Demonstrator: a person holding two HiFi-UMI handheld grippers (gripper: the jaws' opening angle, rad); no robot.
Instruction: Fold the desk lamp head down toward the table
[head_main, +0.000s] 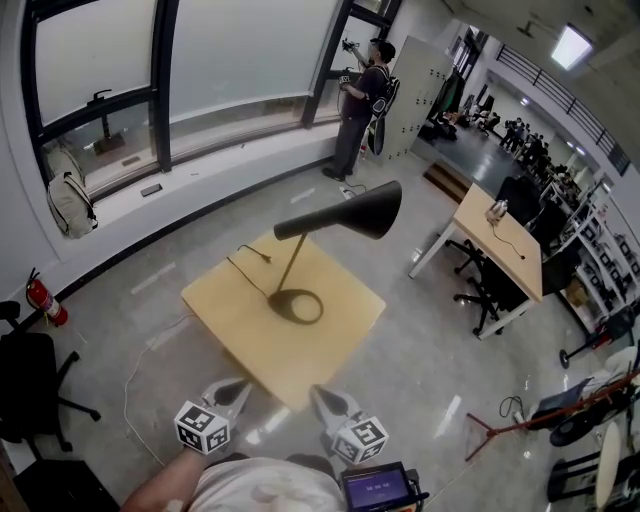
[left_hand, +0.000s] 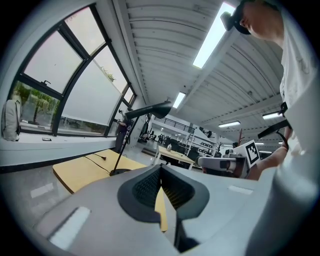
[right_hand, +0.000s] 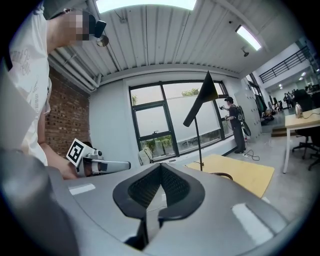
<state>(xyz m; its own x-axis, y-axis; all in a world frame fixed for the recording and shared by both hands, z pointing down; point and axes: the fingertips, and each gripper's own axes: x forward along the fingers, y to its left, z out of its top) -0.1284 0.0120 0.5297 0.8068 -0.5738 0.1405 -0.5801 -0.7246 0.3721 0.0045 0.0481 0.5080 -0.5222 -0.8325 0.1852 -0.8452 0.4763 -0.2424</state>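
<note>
Table (head_main: 250, 345) bears desk lamp (head_main: 290, 270), head (head_main: 350, 213) level, flaring rightward; left claw (head_main: 232, 392), right claw (head_main: 328, 400) closed, empty.

At twelve o'clock ahead of you, the desk lamp head (head_main: 345, 215) looks like smooth, matt black painted metal with no shine. The table (head_main: 240, 330) under it is pale wood-look board, smooth and dull. The floor (head_main: 420, 370) at three o'clock is glossy polished grey. Your left gripper (head_main: 232, 392) and right gripper (head_main: 325, 400) are matt grey plastic with dark ribbed pads (left_hand: 147, 187).
</note>
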